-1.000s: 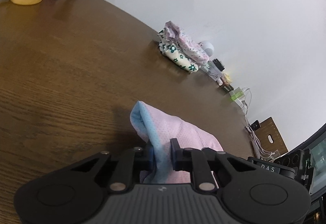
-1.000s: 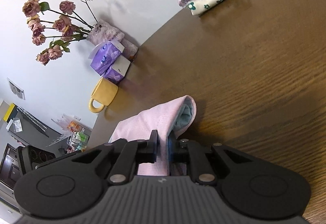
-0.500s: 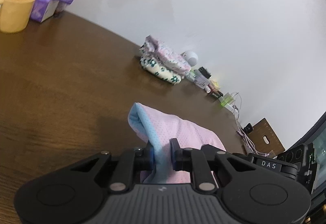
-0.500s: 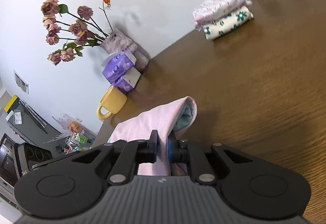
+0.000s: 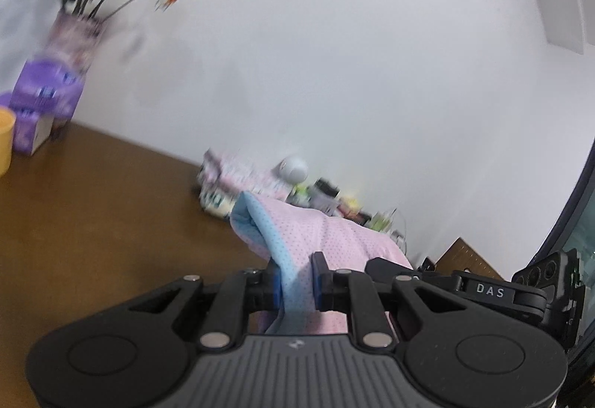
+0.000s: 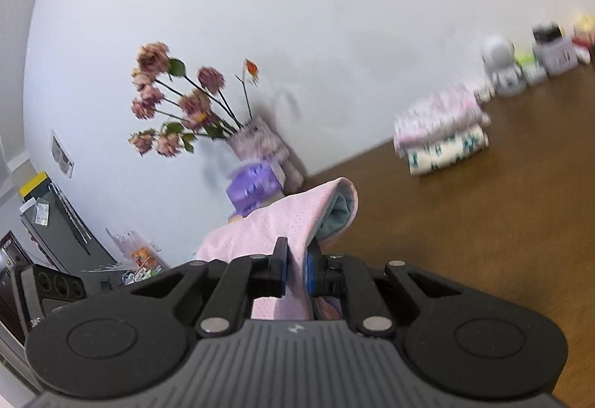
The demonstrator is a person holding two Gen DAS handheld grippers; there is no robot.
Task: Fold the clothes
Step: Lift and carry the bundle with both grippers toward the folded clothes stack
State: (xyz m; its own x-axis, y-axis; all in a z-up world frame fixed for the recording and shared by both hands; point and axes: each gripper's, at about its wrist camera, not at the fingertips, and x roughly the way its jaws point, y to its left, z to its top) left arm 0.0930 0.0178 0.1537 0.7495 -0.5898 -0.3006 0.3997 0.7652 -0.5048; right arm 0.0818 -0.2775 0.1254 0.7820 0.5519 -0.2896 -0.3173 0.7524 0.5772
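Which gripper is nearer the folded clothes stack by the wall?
Hard to call. The stack sits ahead-right of the right gripper, just ahead-left of the left gripper.

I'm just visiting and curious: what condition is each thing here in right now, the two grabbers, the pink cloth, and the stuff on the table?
Left gripper: shut on the pink cloth.
Right gripper: shut on the same cloth.
Pink cloth: doubled over, blue lining showing, held between both grippers.
Stack of clothes: folded, lying on the table.
Flowers: upright in their vase.
Yellow mug: upright.
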